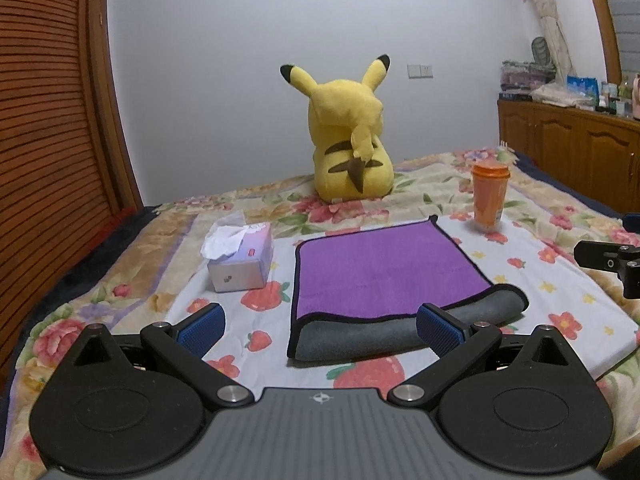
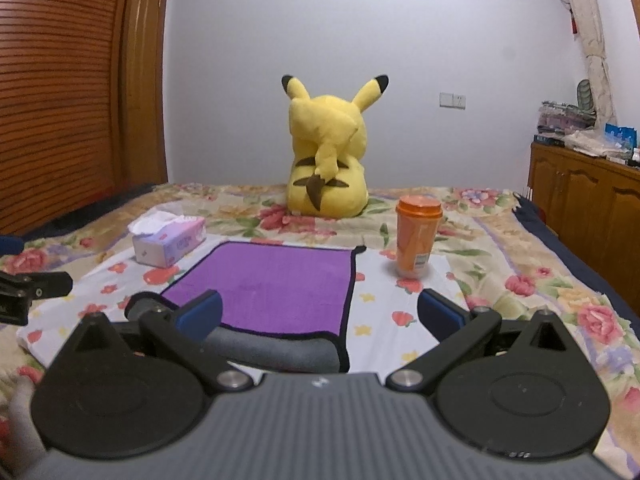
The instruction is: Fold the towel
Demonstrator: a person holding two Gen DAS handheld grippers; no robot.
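Observation:
A purple towel (image 1: 380,268) with a black hem lies on the flowered bed sheet; its near edge is turned over and shows a grey underside (image 1: 360,336). My left gripper (image 1: 320,326) is open and empty, just before the towel's near left corner. The towel also shows in the right wrist view (image 2: 272,288), with the grey fold (image 2: 272,350) nearest. My right gripper (image 2: 320,312) is open and empty, straddling the towel's near right corner without touching it.
A tissue box (image 1: 240,260) stands left of the towel. An orange cup (image 1: 489,196) stands at its far right. A yellow plush toy (image 1: 348,140) sits behind. A wooden wardrobe (image 1: 48,120) is at left, a cabinet (image 1: 572,152) at right.

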